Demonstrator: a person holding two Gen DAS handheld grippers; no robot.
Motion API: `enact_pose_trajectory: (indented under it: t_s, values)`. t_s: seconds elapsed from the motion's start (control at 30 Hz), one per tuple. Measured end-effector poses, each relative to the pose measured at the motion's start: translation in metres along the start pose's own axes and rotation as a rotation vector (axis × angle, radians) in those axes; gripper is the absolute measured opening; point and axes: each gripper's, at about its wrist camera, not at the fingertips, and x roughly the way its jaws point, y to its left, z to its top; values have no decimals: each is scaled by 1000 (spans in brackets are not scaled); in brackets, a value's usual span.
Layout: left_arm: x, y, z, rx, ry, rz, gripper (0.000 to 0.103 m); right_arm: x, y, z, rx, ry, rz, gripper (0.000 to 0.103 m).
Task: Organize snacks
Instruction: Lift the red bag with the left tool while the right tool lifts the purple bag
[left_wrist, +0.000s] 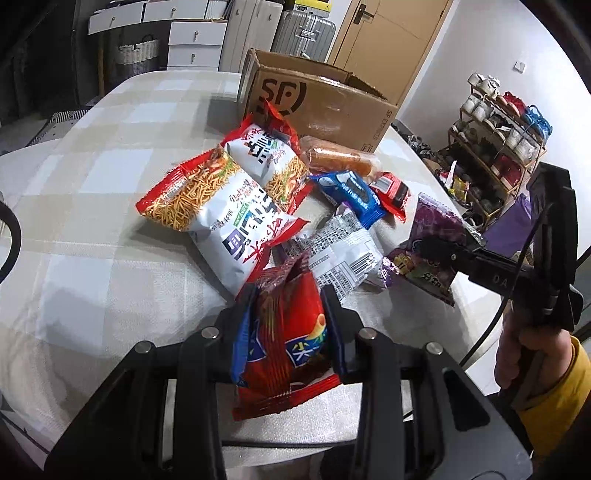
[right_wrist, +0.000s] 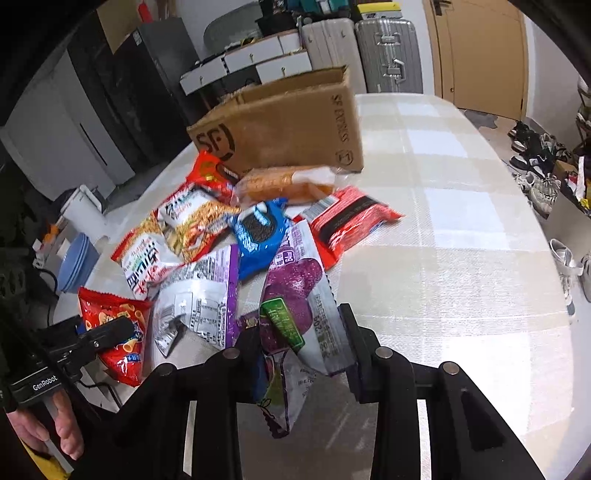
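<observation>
My left gripper (left_wrist: 290, 295) is shut on a red snack bag (left_wrist: 291, 343), held above the table's near edge; the same red snack bag (right_wrist: 114, 332) and left gripper (right_wrist: 110, 328) show at the lower left of the right wrist view. My right gripper (right_wrist: 301, 321) is shut on a purple snack bag (right_wrist: 295, 295); in the left wrist view that purple snack bag (left_wrist: 428, 240) hangs from the right gripper (left_wrist: 443, 251). A pile of snacks lies between: noodle-snack bags (left_wrist: 221, 206), a blue cookie pack (left_wrist: 354, 194), a silver bag (left_wrist: 340, 254). An open cardboard box (left_wrist: 317, 99) stands behind the pile.
The table (right_wrist: 461, 240) wears a pale checked cloth, bare to the right of the pile. A red flat pack (right_wrist: 351, 218) and an orange bread roll pack (right_wrist: 284, 182) lie by the box (right_wrist: 280, 125). Suitcases, drawers and a shoe rack (left_wrist: 495, 140) stand beyond the table.
</observation>
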Motion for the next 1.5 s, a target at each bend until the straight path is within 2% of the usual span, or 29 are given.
enact_pose_trajectory:
  t_s: [0.3,0.47,0.9,1.5]
  values:
    - [-12,3,-1,-16,-24,4,31,-28,-9,-3,77,-67,67,33]
    - [-19,1,-3,-4,-29,1,31,-40,-4,-5,76,-104,92,33]
    - [-45,5,8,-36,-44,-75,31,-49,3,-8,71,-134,110,33]
    - [-98,-10,33,-17,-147,-4,32,-75,26,-7,5,-221,175,33]
